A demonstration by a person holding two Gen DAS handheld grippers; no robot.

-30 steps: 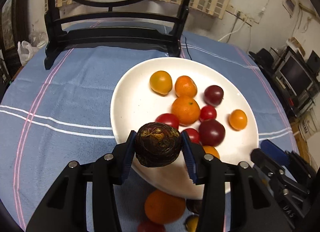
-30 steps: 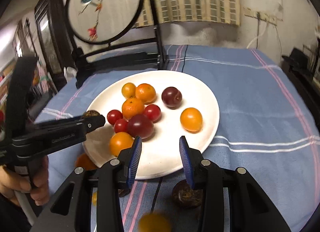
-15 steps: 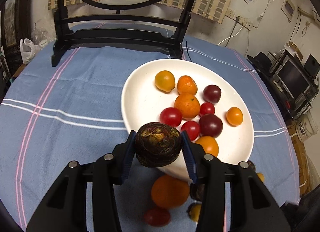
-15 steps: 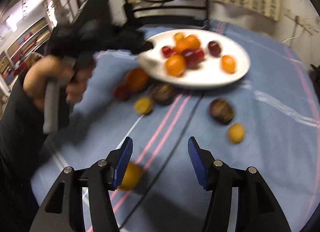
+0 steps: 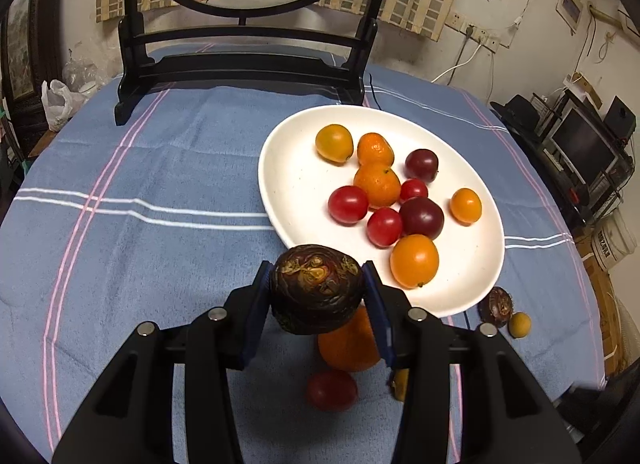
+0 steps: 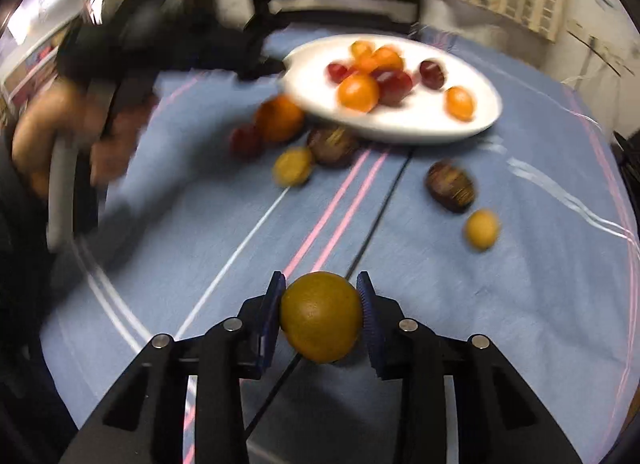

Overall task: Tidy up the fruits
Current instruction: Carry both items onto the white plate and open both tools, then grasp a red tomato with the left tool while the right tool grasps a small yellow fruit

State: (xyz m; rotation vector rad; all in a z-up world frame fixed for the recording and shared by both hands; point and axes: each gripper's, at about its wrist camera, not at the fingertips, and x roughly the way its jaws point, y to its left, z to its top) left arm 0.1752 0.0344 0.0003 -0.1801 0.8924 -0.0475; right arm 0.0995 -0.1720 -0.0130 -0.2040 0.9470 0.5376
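Observation:
My left gripper [image 5: 316,284] is shut on a dark wrinkled passion fruit [image 5: 316,292], held just off the near rim of the white plate [image 5: 288,179]. The plate holds several orange, red and dark plum-coloured fruits. A big orange [image 5: 348,348] and a red fruit [image 5: 332,390] lie on the cloth under that gripper. The jaws of my right gripper [image 6: 321,304] are closing and its pads touch both sides of a yellow-orange fruit [image 6: 321,316] low over the blue cloth. The right wrist view is blurred and shows the plate [image 6: 420,119] farther back.
Loose on the cloth are two passion fruits [image 6: 332,145] [image 6: 450,185] and two small yellow fruits [image 6: 293,171] [image 6: 482,228]. A black wooden stand [image 5: 240,63] with a round painted screen occupies the far side of the table. A person's hand [image 6: 40,131] holds the left gripper.
My right gripper swung from the plate's rim to the near cloth, opened wide, then closed around the yellow-orange fruit. The left gripper drew back slightly from the plate, still holding the passion fruit.

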